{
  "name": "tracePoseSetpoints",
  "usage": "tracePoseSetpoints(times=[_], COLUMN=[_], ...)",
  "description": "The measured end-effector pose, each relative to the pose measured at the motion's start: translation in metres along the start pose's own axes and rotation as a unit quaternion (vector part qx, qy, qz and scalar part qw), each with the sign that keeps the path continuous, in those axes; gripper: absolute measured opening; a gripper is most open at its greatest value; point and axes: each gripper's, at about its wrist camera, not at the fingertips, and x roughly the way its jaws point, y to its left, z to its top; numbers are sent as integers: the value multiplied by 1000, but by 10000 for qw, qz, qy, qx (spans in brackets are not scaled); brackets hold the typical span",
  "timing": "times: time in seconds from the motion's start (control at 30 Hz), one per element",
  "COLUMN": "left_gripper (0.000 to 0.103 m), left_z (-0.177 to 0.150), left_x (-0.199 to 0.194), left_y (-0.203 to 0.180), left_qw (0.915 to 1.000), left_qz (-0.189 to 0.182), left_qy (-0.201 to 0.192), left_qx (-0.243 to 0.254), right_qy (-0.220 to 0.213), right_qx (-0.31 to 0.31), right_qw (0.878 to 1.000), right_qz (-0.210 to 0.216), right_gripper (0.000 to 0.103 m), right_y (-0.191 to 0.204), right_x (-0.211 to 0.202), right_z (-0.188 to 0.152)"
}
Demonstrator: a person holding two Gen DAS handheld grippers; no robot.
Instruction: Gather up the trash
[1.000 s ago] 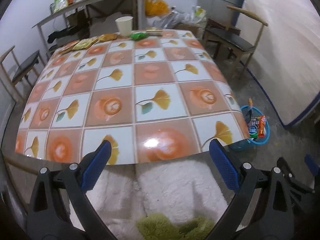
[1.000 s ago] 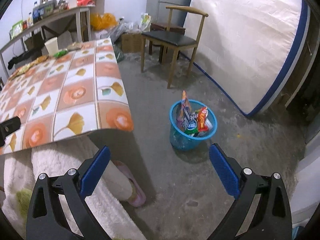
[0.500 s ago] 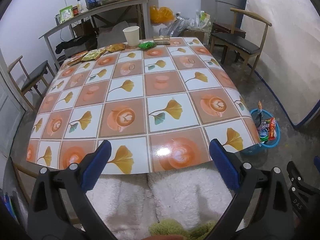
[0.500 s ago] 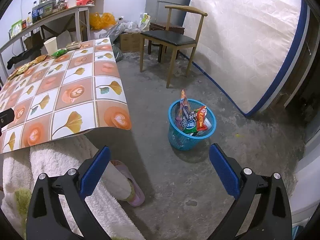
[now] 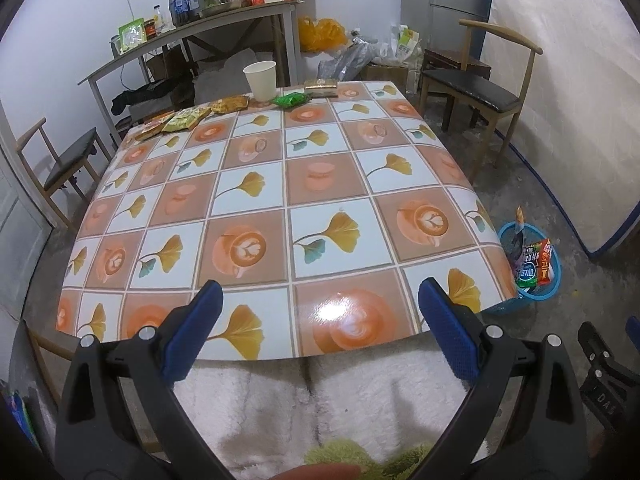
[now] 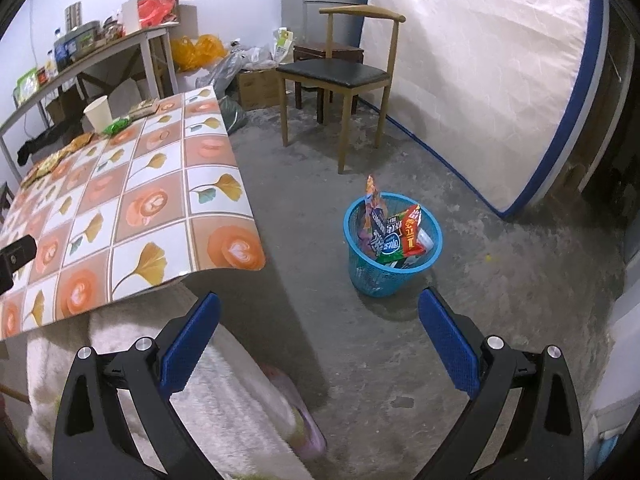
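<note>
Overhead, both claws gape empty: left gripper (image 5: 316, 316), right gripper (image 6: 318, 320); tallest wrapper (image 6: 370, 194) in the bin (image 6: 394, 276) stands upright, tip toward 12 o'clock.

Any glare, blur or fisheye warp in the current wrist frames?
Left wrist view: white glare spot on the glossy tablecloth near the front edge; table edges bow from fisheye; dark vignette in the corners. Right wrist view: table casts a hard shadow on the floor; blue basket is sharp; mattress edge curves; corners are black.
</note>
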Motion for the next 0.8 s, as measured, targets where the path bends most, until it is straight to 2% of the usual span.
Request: tracePoseSetpoints(times=[0.47, 0.8], left_gripper=[94, 94], left_z=[-2, -2], left_x=[21, 22], left_y=[-28, -32], left_qw=[9989, 9988], left_qz=[-212, -217], left_qy=[235, 224], left_qx=[336, 368], right_qy=[440, 116], right_qx=[577, 54], right_qw=[9973, 9998], right_qz=[133, -160], right_gripper=[96, 96], right_y=[-21, -10], right_x=[26, 22], right_z=[-5, -4])
